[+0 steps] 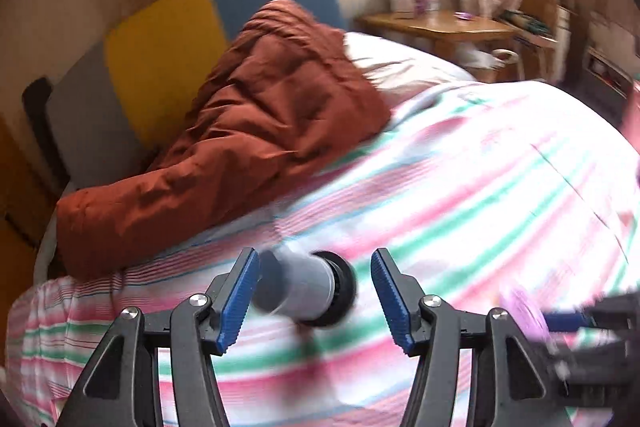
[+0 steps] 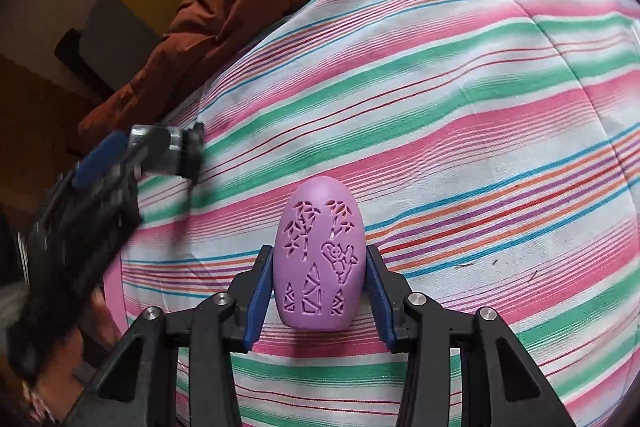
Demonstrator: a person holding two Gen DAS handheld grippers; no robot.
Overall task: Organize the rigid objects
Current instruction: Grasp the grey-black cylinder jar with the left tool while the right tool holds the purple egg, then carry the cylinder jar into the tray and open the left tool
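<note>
The right hand-held gripper [image 2: 318, 281] is closed on a purple egg-shaped shell [image 2: 319, 259] with cut-out bamboo and animal patterns, both blue pads pressed against its sides, the rounded tip pointing away from the camera over the striped bedsheet [image 2: 460, 115]. The left hand-held gripper [image 1: 316, 291] stands wide open; a blurred grey cylinder with a black cap [image 1: 306, 287] lies between its blue fingers [image 1: 240, 297], close to the left-hand pad in the picture and clear of the other, though the blur hides whether it touches the near pad. In the right wrist view that gripper shows at the left edge, with the same grey and black cylinder [image 2: 176, 151] at its tip over the edge of the bed. A rust-brown padded jacket [image 1: 248, 115] lies bunched near the head of the bed, beside a white pillow [image 1: 400, 59]. A wooden table [image 1: 436, 25] stands beyond, carrying small boxes and a cup.
</note>
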